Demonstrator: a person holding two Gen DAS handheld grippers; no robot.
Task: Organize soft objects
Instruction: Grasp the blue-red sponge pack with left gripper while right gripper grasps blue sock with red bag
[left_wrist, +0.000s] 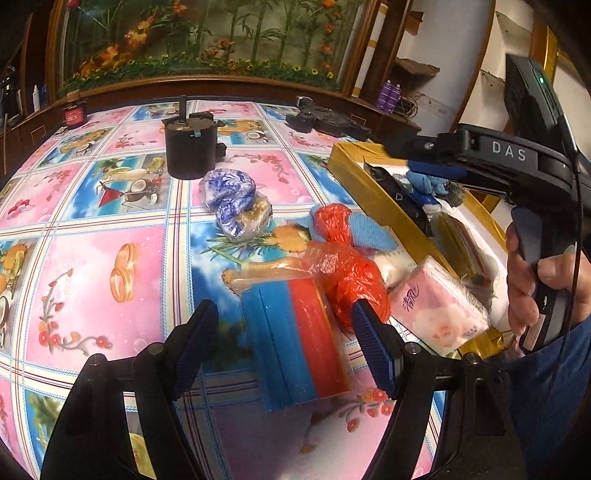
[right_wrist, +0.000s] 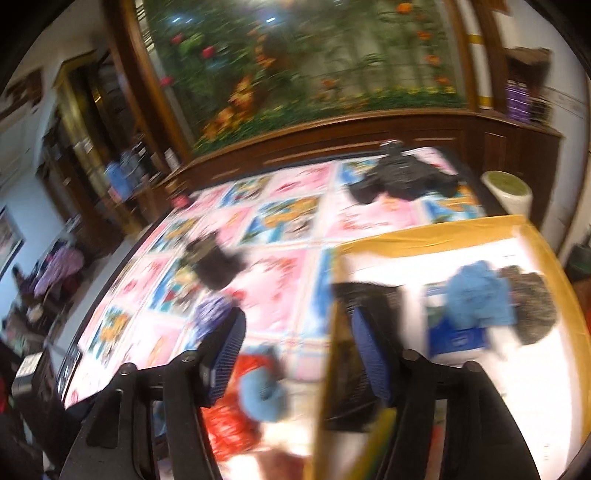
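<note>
On the floral tablecloth, the gold-rimmed box holds blue cloth; both grippers released.

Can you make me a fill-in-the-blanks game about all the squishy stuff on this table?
1. The sponge block between the left gripper fingers is blue and ____.
2. The box on the table has a ____ rim.
3. The crinkly bag beside the sponge block is coloured ____.
4. The left gripper's jaws are ____.

Missing words: red; yellow; red; open
</note>
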